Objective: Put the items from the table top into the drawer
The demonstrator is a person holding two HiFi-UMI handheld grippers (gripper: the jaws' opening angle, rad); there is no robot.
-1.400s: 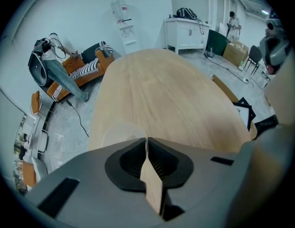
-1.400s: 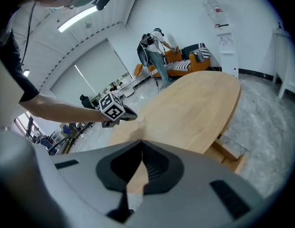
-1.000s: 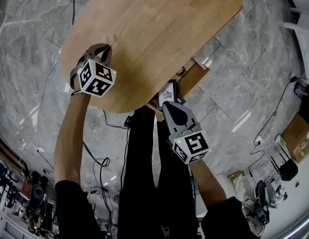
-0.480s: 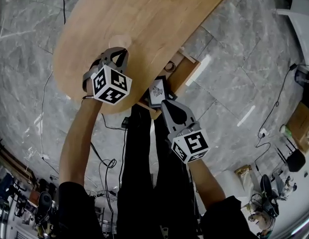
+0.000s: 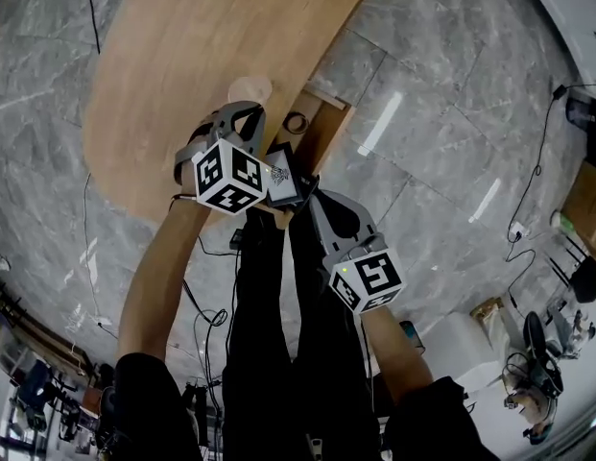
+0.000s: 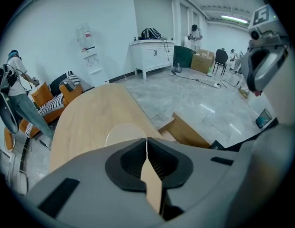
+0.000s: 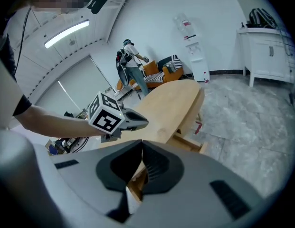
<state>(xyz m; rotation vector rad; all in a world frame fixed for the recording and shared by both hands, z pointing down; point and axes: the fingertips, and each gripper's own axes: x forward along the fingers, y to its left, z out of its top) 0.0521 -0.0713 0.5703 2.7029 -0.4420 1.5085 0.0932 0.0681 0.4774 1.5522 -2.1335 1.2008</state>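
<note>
No words, brand names or numbers can be read. Black-and-white square markers are carried on the left cube (image 5: 232, 176) and the right cube (image 5: 367, 281), near the frame's centre. A dark print is seen on a white card (image 5: 278, 174), too small to be read.

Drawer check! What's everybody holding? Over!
Left gripper shut on pale disc. Right gripper shut on black card. Drawer open, ring inside, nothing blocking.
</note>
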